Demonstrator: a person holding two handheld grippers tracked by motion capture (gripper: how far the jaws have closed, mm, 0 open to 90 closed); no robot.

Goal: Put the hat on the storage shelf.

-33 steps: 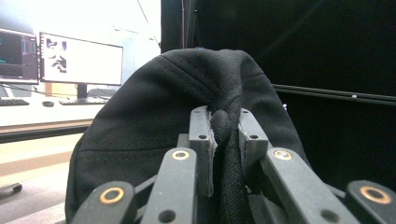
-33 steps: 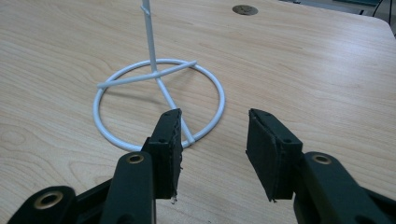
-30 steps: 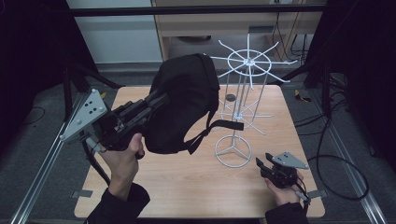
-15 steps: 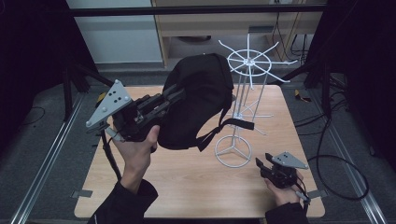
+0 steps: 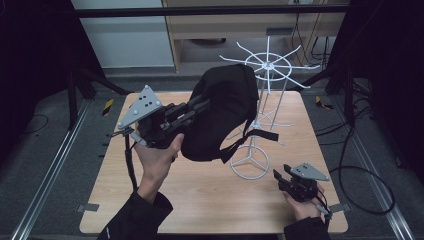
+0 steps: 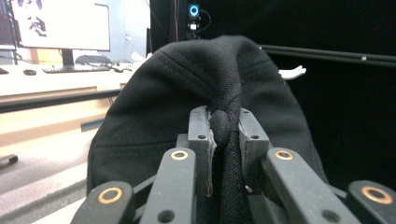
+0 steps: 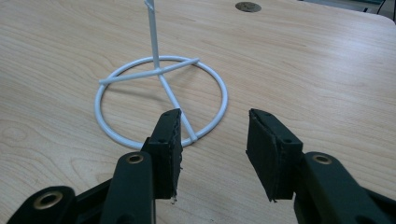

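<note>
Resting low at the table's (image 5: 210,200) near right corner, the right gripper (image 7: 212,140) has its jaws spread wide with nothing between them, just short of the ringed foot of the white wire stand (image 5: 260,120). Farther in, the left gripper (image 6: 223,133) is clamped on a fold of the black backpack (image 5: 222,117) (held up off the wood), close against the stand's pole, straps dangling.
</note>
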